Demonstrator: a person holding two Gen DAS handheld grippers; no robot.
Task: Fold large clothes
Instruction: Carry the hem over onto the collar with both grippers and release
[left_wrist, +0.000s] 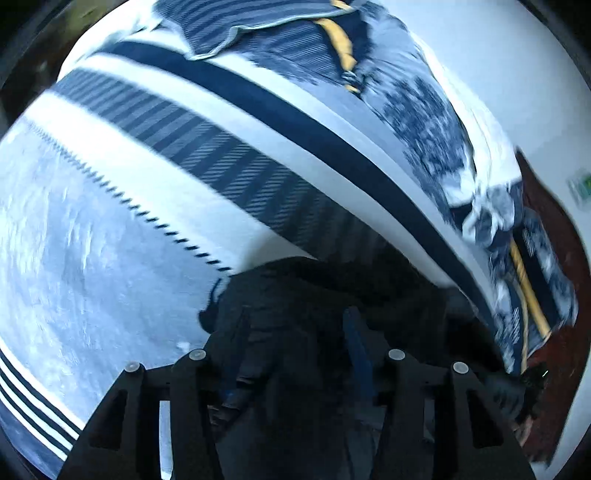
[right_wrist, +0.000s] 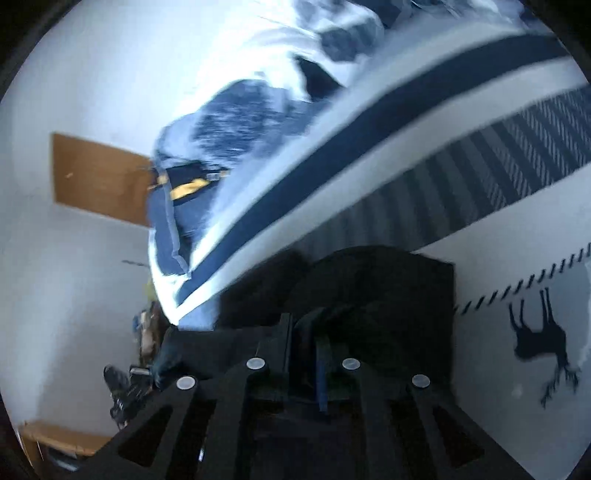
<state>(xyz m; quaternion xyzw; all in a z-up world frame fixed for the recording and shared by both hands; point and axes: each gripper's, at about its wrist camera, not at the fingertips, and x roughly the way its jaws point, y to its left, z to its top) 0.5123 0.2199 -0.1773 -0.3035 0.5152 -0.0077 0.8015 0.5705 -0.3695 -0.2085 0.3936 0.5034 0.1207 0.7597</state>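
Dark black garment (left_wrist: 295, 295) bunched ahead of left hand-held gripper (left_wrist: 295, 354), half spread; right hand-held gripper (right_wrist: 306, 332) nearly closed, grip unclear. Risk: slipping, fold collapsing onto striped blue-white bedcover (left_wrist: 258, 110).

Dark garment (left_wrist: 314, 295) on the bedspread (left_wrist: 184, 147) before the left claw (left_wrist: 295, 339), pillows (left_wrist: 424, 122) beyond.

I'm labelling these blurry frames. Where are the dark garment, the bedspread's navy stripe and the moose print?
dark garment (left_wrist: 295, 295): left wrist view, its bunched middle.
navy stripe (left_wrist: 295, 122): left wrist view, mid-stripe.
moose print (right_wrist: 539, 343): right wrist view, its body.
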